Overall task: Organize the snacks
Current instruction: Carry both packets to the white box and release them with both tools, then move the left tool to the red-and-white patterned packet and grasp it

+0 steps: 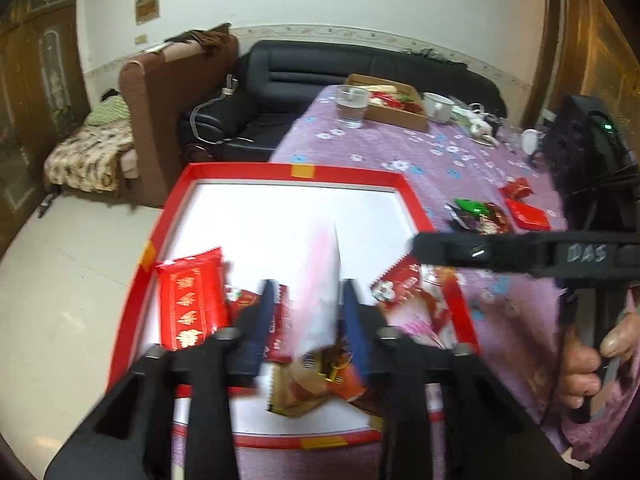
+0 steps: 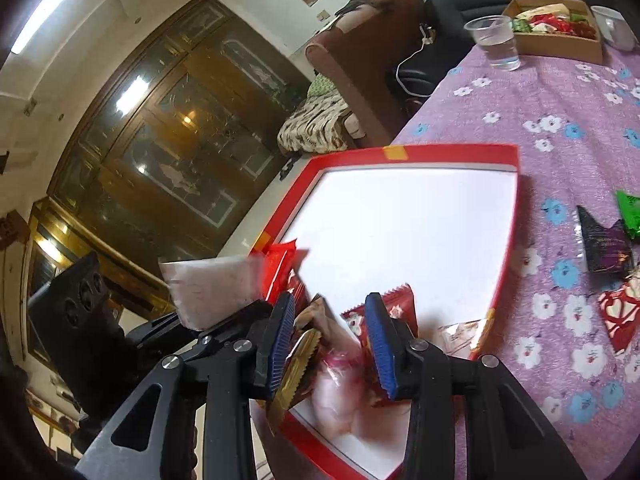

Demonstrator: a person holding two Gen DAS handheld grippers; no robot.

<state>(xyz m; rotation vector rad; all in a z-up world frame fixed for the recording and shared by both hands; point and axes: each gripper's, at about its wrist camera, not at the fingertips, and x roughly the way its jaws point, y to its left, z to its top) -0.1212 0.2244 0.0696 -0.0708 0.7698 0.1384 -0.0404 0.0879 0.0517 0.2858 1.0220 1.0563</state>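
Observation:
A red-rimmed tray with a white floor lies on the purple flowered tablecloth. Several snack packets lie at its near end, among them a red packet with gold characters. A pink-and-white packet stands between the blue pads of my left gripper, which is open over the tray; the packet looks blurred and I cannot tell whether the pads touch it. It also shows in the right wrist view. My right gripper is open above a pink packet and a red packet in the tray.
Loose packets lie on the cloth to the right of the tray. A plastic cup of water, a cardboard box of snacks and a white cup stand at the far end. Sofas stand beyond the table.

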